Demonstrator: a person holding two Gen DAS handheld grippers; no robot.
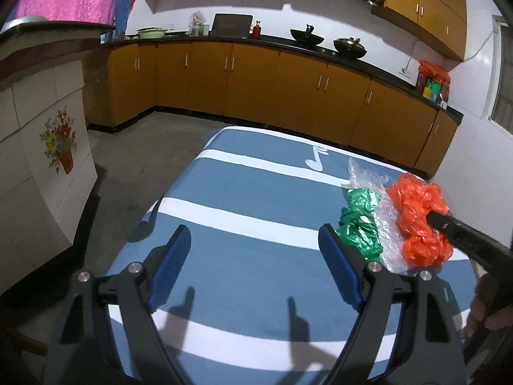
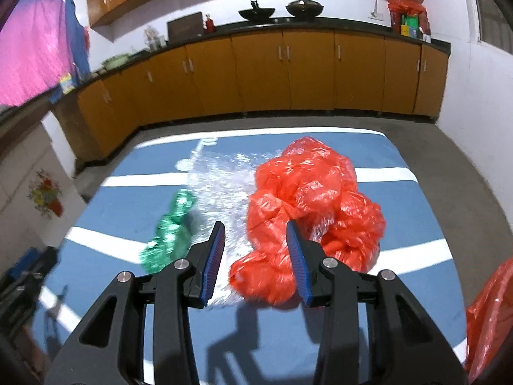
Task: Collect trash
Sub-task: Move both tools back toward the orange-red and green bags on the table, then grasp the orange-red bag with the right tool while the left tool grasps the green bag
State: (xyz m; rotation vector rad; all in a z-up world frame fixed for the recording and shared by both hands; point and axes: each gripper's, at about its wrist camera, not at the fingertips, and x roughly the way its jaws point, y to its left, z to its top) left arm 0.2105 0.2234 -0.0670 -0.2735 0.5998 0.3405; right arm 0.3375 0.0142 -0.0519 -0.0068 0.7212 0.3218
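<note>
Crumpled trash lies on a blue table with white stripes [image 1: 243, 192]: an orange plastic bag [image 2: 307, 205], clear bubble wrap [image 2: 224, 186] and green foil wrap [image 2: 173, 224]. My right gripper [image 2: 256, 237] is open, its blue-padded fingers astride the near edge of the orange bag and the bubble wrap. In the left wrist view the orange bag [image 1: 416, 205], the bubble wrap [image 1: 384, 224] and the green foil [image 1: 359, 221] sit at the right, with the right gripper's black arm reaching into the bag. My left gripper [image 1: 256, 250] is open and empty over the table.
Orange kitchen cabinets [image 1: 256, 83] under a dark counter with woks run along the back. A white tiled counter with a flower picture [image 1: 48, 147] stands left of the table. Another orange bag [image 2: 490, 320] shows at the right edge. Grey floor surrounds the table.
</note>
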